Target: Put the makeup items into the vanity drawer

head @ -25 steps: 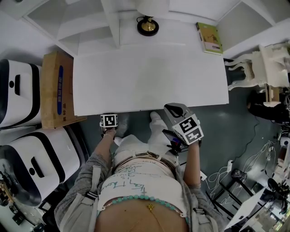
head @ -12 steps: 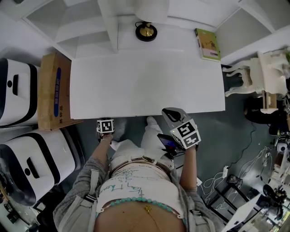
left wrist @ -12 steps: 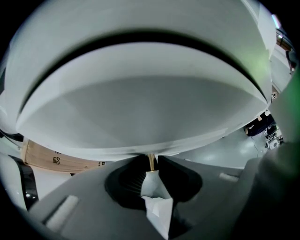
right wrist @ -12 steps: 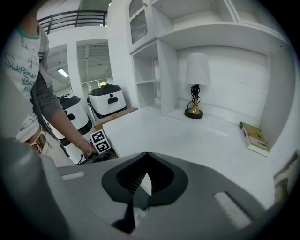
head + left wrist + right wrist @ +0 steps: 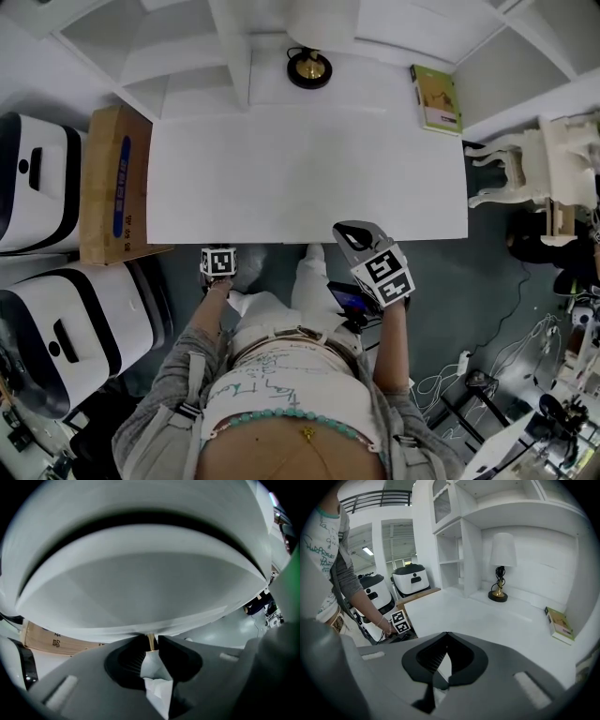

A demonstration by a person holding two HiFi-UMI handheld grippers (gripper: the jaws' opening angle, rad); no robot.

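Note:
My left gripper (image 5: 221,262) is tucked under the front edge of the white vanity table (image 5: 309,178). In the left gripper view its jaws are shut on a thin brass drawer knob (image 5: 150,641) that sticks out of the white drawer front (image 5: 140,592). My right gripper (image 5: 349,231) hovers at the table's front edge, right of the middle. Its jaws (image 5: 446,634) are shut with nothing between them. No makeup items show in any view.
A lamp with a brass base (image 5: 308,67) and a green book (image 5: 435,98) sit at the back of the tabletop. A cardboard box (image 5: 112,183) and two white machines (image 5: 37,187) stand to the left. A white chair (image 5: 544,169) and cables lie to the right.
The head view has shifted slightly. Both grippers keep their places at the table's front edge, the left still on the knob.

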